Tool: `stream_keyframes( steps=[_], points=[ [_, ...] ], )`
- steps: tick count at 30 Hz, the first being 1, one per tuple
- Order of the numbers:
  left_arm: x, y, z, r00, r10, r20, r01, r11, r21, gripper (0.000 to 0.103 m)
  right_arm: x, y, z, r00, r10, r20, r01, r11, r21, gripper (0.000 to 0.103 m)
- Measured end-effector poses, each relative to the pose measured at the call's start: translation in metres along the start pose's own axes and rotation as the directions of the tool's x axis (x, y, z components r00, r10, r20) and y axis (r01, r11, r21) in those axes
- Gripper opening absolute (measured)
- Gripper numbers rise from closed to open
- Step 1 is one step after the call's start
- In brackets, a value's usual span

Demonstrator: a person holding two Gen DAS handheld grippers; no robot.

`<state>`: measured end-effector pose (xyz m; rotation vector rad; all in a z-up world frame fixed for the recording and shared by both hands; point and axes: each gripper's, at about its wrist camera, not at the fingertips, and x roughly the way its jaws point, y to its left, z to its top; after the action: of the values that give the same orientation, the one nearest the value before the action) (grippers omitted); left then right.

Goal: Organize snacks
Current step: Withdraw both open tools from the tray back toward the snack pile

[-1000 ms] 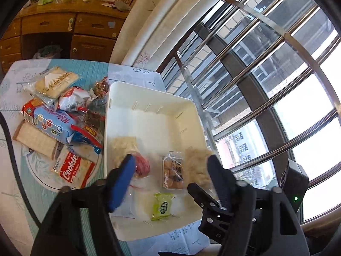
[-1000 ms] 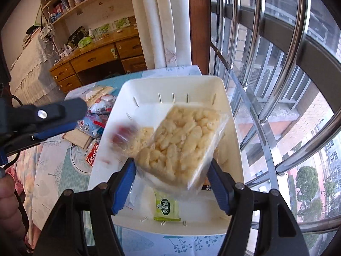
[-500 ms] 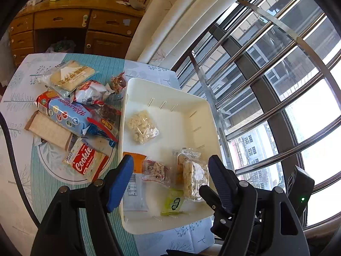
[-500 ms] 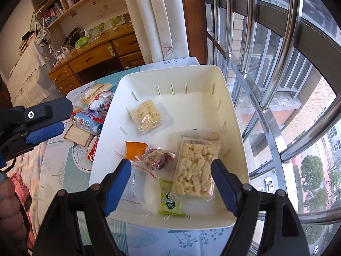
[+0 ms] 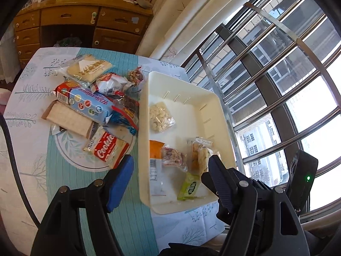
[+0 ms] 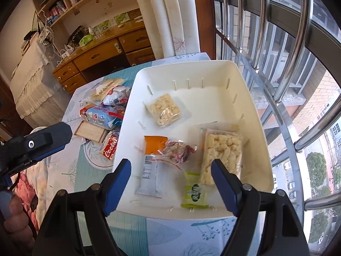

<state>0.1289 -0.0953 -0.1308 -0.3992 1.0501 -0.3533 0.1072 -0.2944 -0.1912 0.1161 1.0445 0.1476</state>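
Note:
A white bin [image 5: 215, 98] [image 6: 253, 106] stands on the table by the window. In it lie a large puffed-snack bag [image 6: 221, 153] [image 5: 201, 155], a small puffed-snack bag [image 6: 165, 108] [image 5: 159, 117], a reddish packet [image 6: 178, 152], an orange-and-white packet [image 6: 151, 166] and a green packet [image 6: 195, 192]. Left of the bin is a pile of snacks: a blue biscuit pack [image 5: 85, 104], a red Cookie pack [image 5: 106, 147], crackers [image 5: 68, 119]. My left gripper [image 5: 168, 181] is open and empty above the bin's near left edge. My right gripper [image 6: 170, 181] is open and empty above the bin's near end.
The table has a teal and white patterned cloth [image 5: 29, 145]. Window bars [image 6: 283, 49] run along the right, close to the bin. A wooden desk with drawers [image 5: 85, 23] stands beyond the table. My left gripper also shows at the left in the right wrist view [image 6: 36, 140].
My right gripper let go of the large puffed-snack bag, which now lies in the bin's right side. Both grippers have pulled back and up from the bin.

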Motion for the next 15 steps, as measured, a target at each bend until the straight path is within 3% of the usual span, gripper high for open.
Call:
stream_keyframes(
  steps=[15],
  points=[
    [-0.058, 0.097, -0.001, 0.999, 0.021, -0.045, -0.02, 1.0, 0.019, 0.076, 0.012, 0.105, -0.012, 0.999, -0.012, -0.051, 0.012, 1.0, 0.011, 0.078]
  ],
)
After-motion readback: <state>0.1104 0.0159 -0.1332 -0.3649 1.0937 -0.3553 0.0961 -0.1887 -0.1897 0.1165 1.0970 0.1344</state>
